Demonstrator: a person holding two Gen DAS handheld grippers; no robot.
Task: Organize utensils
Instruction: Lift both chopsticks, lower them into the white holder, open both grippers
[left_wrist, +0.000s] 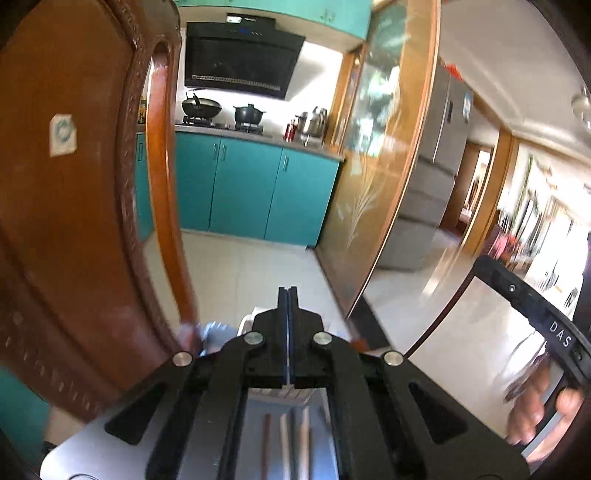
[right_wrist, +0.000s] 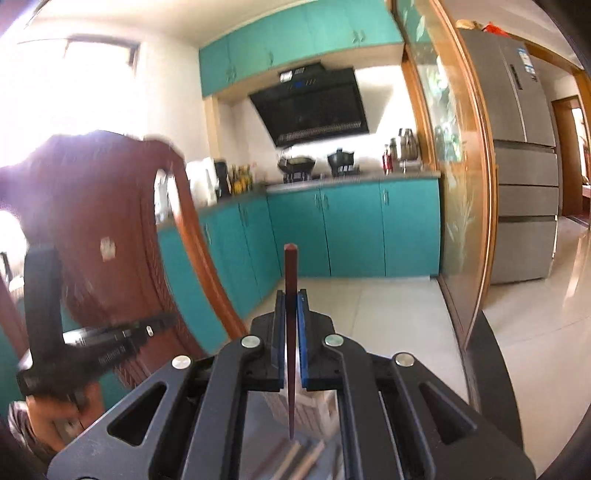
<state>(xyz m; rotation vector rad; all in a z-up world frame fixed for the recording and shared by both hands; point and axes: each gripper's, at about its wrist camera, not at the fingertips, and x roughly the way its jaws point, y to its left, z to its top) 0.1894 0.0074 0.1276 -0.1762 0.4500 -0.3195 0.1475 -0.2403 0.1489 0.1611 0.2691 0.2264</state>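
Near the bottom middle of the right wrist view, the right tool (right_wrist: 290, 295) pinched a dark red chopstick (right_wrist: 290, 328) that stood straight up. Low in the left wrist view, the left tool (left_wrist: 287, 295) was pressed together with nothing in it. More chopsticks (left_wrist: 291, 443) lay on the grey worktop (left_wrist: 66, 454) below.

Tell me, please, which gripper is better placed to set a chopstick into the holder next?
Right. The right gripper already has its jaws clamped on a dark red wooden chopstick; the left gripper is shut with nothing held.
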